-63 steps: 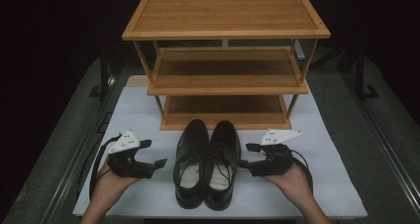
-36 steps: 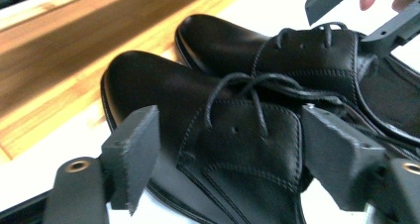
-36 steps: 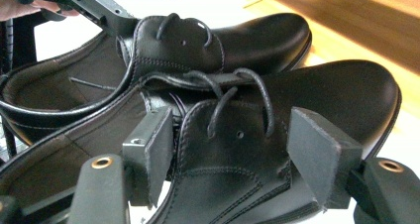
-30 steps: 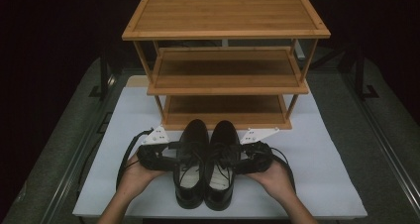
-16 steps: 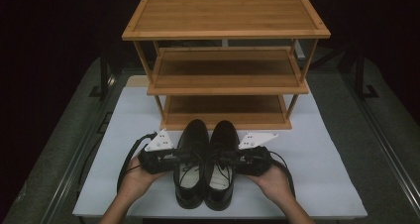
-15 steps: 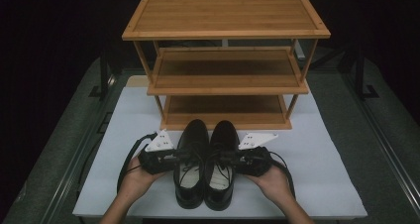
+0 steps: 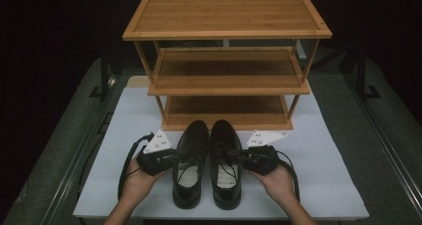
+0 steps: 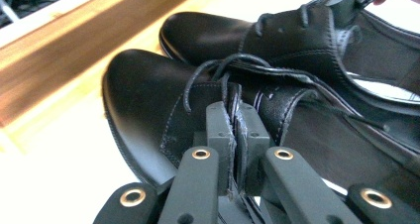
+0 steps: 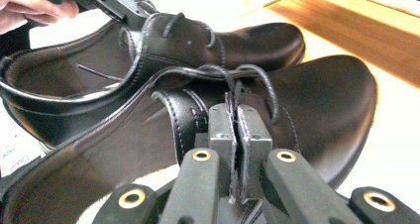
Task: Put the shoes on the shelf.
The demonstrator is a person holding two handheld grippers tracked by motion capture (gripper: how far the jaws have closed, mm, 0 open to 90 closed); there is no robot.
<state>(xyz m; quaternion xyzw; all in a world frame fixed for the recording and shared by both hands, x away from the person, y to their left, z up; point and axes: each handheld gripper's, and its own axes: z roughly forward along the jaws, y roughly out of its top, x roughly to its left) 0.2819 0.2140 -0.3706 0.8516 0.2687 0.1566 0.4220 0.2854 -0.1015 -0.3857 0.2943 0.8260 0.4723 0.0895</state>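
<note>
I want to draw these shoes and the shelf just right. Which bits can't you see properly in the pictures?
- Heels and soles: in the high view the left shoe and right shoe show tops only.
- Under the wooden rack: its top shelf shades the back of the lower shelves.
- Left hand-held gripper and right hand-held gripper: each pinches its shoe's laced edge; how much leather sits between the pads is hidden.
- The insole print: too small.
</note>
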